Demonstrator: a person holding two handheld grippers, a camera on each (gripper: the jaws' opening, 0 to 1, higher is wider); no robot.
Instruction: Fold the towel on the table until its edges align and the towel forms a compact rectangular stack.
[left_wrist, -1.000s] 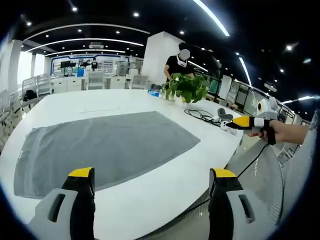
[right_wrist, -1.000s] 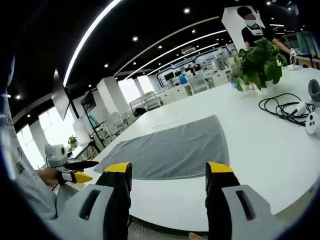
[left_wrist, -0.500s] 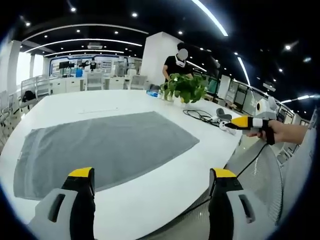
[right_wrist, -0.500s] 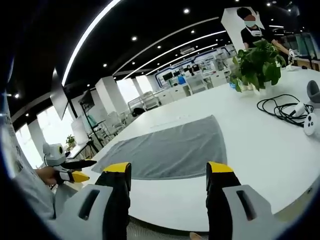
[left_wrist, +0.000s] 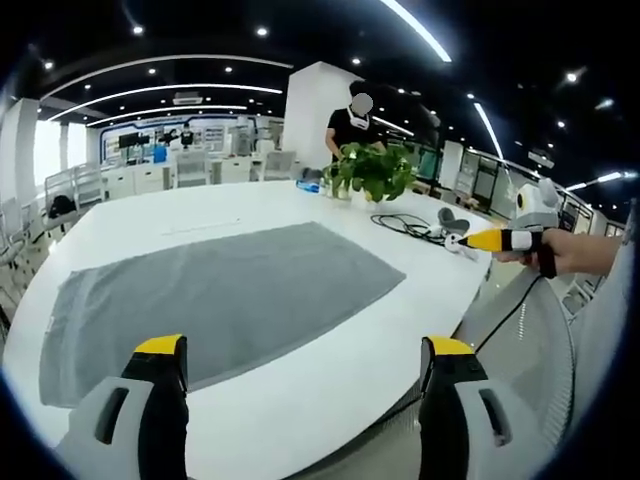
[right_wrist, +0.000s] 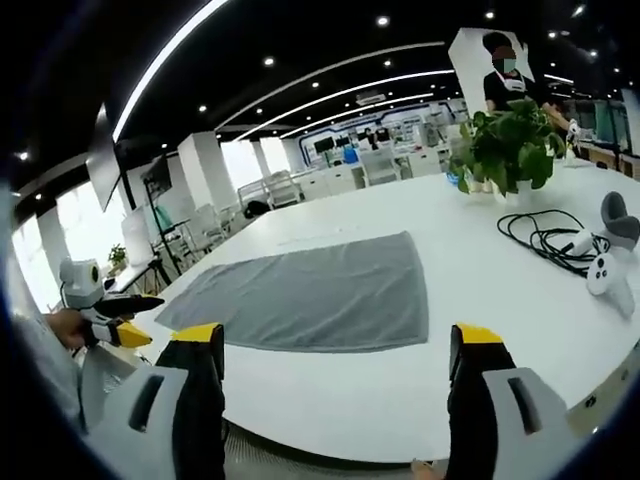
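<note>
Both tools, left tool (left_wrist: 295, 365) and right tool (right_wrist: 335, 355), released, off the worktop (right_wrist: 520, 285) edge. Towel (left_wrist: 215, 290) lies flat, unfolded. Pinch one layer only or corners misalign.

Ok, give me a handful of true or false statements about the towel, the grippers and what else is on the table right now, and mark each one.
1. The gray towel lies spread flat on the white table. True.
2. The towel is already folded into a compact stack. False: it is a single unfolded layer.
3. The left gripper has its jaws clamped on the towel edge. False: the jaws stand wide apart, short of the towel.
4. The right gripper is open and holds nothing. True.
5. A potted plant stands beyond the towel, with a black cable coiled nearby. True.
6. The plant stands on the towel. False: it stands on bare table.
</note>
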